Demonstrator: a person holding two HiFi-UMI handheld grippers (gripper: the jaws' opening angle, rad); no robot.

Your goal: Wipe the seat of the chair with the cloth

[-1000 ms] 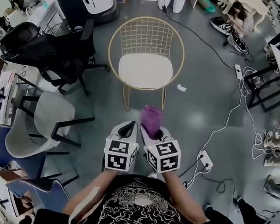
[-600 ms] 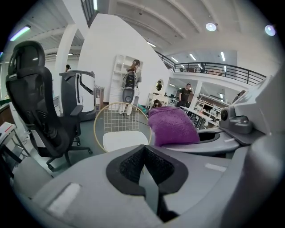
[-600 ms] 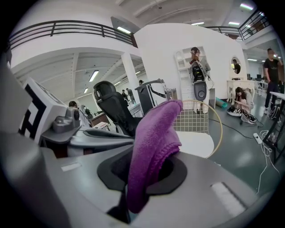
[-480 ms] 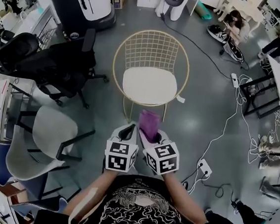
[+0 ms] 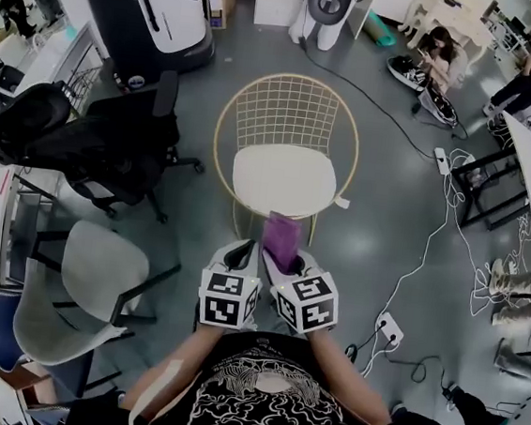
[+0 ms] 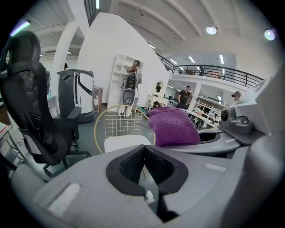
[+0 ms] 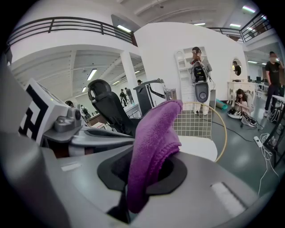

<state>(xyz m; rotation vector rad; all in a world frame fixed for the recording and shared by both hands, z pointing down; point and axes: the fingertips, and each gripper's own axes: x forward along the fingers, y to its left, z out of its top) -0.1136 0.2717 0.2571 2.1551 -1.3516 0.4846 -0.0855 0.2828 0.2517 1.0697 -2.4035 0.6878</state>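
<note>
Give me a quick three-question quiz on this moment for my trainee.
1. Which gripper holds the cloth? A) left B) right C) both
2. True or false: the cloth is touching the seat.
3. Fill in: the jaws of the left gripper are ___.
Key: 1 B, the right gripper. 2 False: the cloth is held in the air, short of the seat. 3 shut, with nothing between them.
</note>
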